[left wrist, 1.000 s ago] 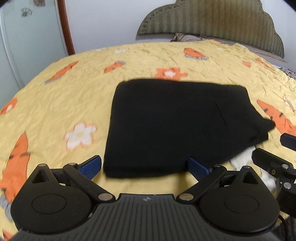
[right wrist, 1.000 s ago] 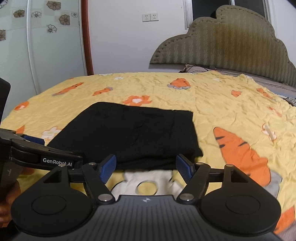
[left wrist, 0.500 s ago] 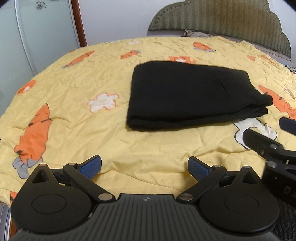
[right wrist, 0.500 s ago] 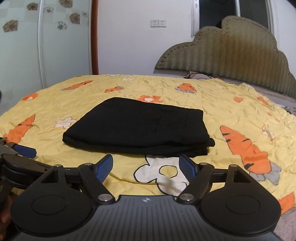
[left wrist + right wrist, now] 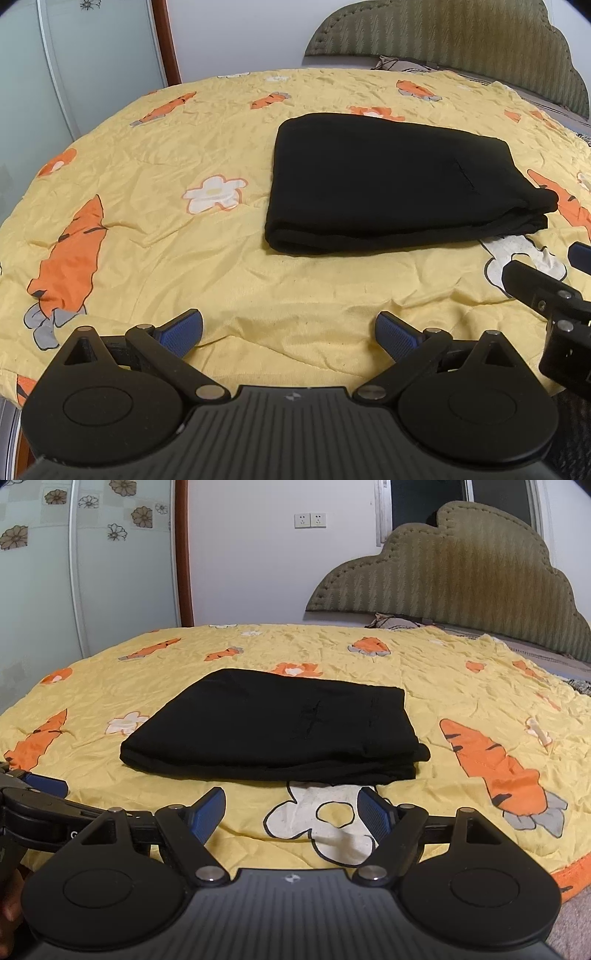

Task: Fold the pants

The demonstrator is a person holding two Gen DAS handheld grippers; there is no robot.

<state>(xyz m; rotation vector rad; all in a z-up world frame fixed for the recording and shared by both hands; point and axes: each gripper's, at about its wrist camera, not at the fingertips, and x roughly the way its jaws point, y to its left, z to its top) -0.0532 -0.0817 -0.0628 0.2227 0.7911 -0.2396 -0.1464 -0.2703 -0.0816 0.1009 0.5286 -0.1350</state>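
The black pants (image 5: pixel 391 184) lie folded into a flat rectangle on the yellow bedspread (image 5: pixel 177 155); they also show in the right wrist view (image 5: pixel 280 731). My left gripper (image 5: pixel 290 332) is open and empty, pulled back from the pants near the bed's front edge. My right gripper (image 5: pixel 291 812) is open and empty, just short of the pants' near edge. The right gripper also shows at the right edge of the left wrist view (image 5: pixel 546 295), and the left gripper at the left edge of the right wrist view (image 5: pixel 33 797).
The bedspread (image 5: pixel 461 686) has orange carrot and white flower prints. A padded olive headboard (image 5: pixel 461 565) and a pillow (image 5: pixel 399 622) stand at the far side. A glass wardrobe door (image 5: pixel 74 572) and wooden frame are at the left.
Both grippers have drawn back from the folded pants toward the bed's front edge. The pants lie as before.
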